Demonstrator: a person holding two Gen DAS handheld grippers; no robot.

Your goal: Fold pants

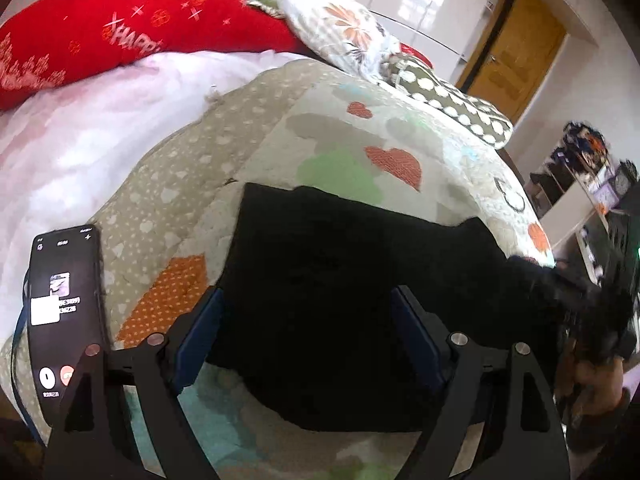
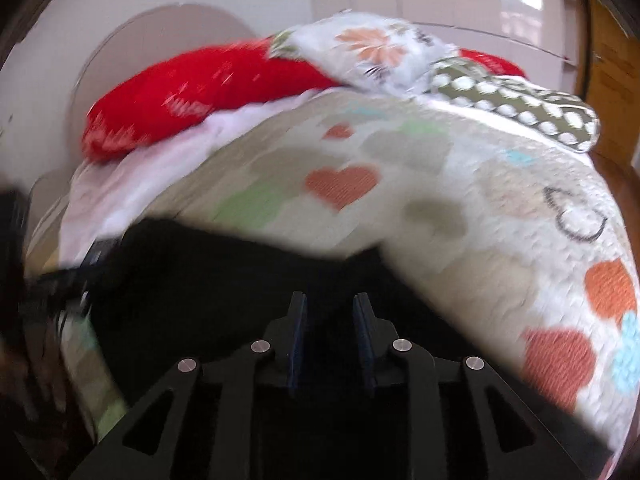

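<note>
The black pants (image 1: 340, 280) lie folded on the patterned quilt (image 1: 360, 136) of a bed. My left gripper (image 1: 306, 300) is open, its blue-padded fingers (image 1: 200, 336) spread wide over the near edge of the pants, holding nothing. In the right wrist view, which is blurred by motion, the pants (image 2: 208, 280) fill the lower left. My right gripper (image 2: 329, 304) hovers over them with a narrow gap between its fingers (image 2: 298, 320); I see no cloth held between them. The right gripper also shows as a dark blur at the right edge of the left wrist view (image 1: 592, 320).
A black phone (image 1: 64, 304) with a lit screen lies on the quilt at the left. A red pillow (image 1: 120, 28), a floral pillow (image 1: 340, 28) and a dotted pillow (image 1: 448, 96) sit at the head of the bed. A wooden door (image 1: 516, 52) and shelves (image 1: 580, 192) stand at the right.
</note>
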